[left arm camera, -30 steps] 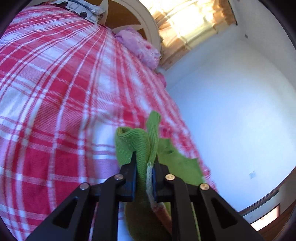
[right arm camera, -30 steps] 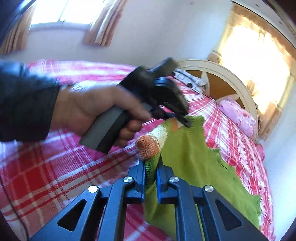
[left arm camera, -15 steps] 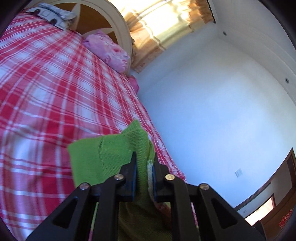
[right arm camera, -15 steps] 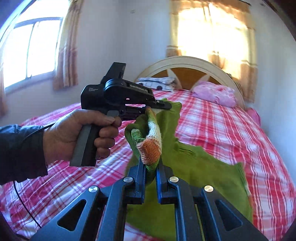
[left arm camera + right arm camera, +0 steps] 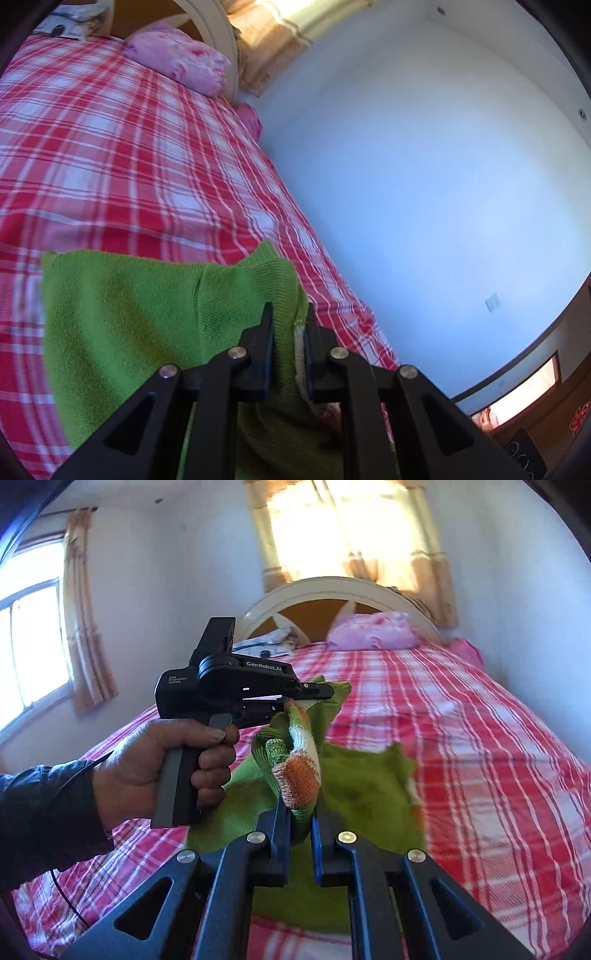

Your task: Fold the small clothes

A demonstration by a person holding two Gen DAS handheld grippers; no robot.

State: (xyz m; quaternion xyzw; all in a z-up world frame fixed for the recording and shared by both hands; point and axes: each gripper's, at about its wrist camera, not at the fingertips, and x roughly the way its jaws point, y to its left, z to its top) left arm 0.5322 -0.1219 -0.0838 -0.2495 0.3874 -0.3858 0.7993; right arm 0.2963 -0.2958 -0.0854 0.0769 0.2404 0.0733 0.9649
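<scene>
Green knitted garment [image 5: 354, 782] lifted above red-checked bed [image 5: 480, 738] | left claw [image 5: 289, 317] clamps its green edge | right claw [image 5: 300, 812] clamps orange-white striped cuff | likely held taut for folding

My left gripper [image 5: 289, 325] has its jaws closed tight on a fold of the green knitted garment [image 5: 147, 314], held level and pointing forward. My right gripper [image 5: 299, 812] is likewise clamped on the garment's striped cuff [image 5: 299, 771]. My left hand [image 5: 162, 764], in a dark sleeve, wraps the pistol handle with the index finger on the trigger.
</scene>
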